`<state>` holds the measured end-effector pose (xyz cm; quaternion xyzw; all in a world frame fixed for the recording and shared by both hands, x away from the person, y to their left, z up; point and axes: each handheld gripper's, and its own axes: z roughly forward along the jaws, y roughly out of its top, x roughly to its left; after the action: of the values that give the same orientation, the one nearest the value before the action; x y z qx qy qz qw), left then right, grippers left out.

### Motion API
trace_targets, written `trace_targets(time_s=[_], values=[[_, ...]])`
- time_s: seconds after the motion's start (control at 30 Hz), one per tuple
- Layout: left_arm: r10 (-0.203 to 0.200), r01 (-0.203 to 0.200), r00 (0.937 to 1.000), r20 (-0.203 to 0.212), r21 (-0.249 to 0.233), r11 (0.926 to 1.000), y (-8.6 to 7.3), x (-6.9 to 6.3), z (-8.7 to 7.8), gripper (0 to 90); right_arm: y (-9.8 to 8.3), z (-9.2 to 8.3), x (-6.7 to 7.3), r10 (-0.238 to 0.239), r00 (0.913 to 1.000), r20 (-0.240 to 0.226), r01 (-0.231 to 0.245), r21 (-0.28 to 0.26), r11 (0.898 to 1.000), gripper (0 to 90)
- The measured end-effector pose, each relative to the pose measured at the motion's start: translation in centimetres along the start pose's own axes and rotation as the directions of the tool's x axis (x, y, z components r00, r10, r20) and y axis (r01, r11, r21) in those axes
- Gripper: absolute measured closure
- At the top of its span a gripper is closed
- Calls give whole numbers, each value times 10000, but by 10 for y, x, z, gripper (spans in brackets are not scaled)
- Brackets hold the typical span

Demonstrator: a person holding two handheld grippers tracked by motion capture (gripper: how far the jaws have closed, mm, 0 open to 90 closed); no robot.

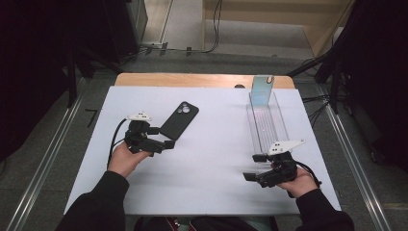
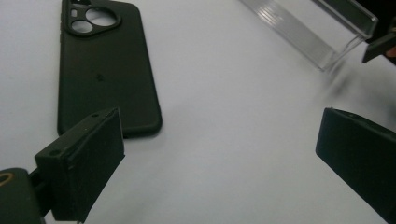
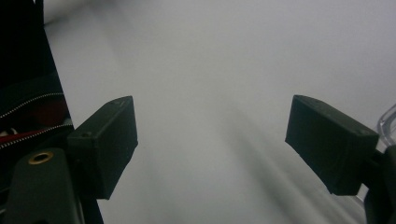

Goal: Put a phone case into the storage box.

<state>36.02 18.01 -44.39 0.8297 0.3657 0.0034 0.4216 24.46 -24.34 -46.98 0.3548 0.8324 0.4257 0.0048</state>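
Note:
A black phone (image 1: 179, 119) lies back up on the white table top (image 1: 211, 163), its camera cluster at the far end. My left gripper (image 1: 162, 137) stands open just at the phone's near corner, touching nothing. In the left gripper view the phone (image 2: 105, 70) lies ahead to the left of the open left gripper (image 2: 219, 135), with bare table between the jaws. A long clear tray (image 1: 267, 125) lies at the right, with a pale blue slab (image 1: 262, 90) upright at its far end. My right gripper (image 1: 254, 167) is open and empty near the tray's near end; the right gripper (image 3: 210, 126) frames bare table.
The table's wooden far edge (image 1: 192, 79) borders a grey floor with cables and dark stands. Metal rails run along both sides of the table. The clear tray (image 2: 308, 28) shows at the upper right of the left gripper view.

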Motion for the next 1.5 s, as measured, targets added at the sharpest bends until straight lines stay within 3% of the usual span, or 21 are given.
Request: trace_targets(time_s=[0.17,0.3,0.4,0.5,0.67,0.87,1.23,1.5], values=[[57,-59,9998,-182,-99,9999,13,8,10,16,0,0,0,25,10000,5,-25,-13,10000,150],[146,-160,9988,-472,-296,9994,19,15,17,69,0,0,0,32,10000,-9,-32,-27,10000,150],[-2,-7,9983,-591,-156,9999,24,21,25,70,0,-1,0,48,10000,-3,-48,-40,10000,150],[164,-164,9949,-995,9,9999,30,23,32,70,0,0,0,19,10000,-47,-19,-64,10000,150],[30,-70,9971,-755,-539,9985,39,28,37,66,0,0,-1,24,10000,-59,-25,-54,10000,150],[-155,105,9946,-1030,-498,9987,49,35,45,52,1,0,-1,52,9999,-119,-53,-102,9999,150],[120,-183,9897,-1428,-429,9989,67,38,69,51,2,1,0,16,9998,-180,-18,-123,9999,150],[52,-126,9874,-1579,-459,9989,68,45,80,51,2,0,0,25,9997,-249,-31,-225,9997,150]])
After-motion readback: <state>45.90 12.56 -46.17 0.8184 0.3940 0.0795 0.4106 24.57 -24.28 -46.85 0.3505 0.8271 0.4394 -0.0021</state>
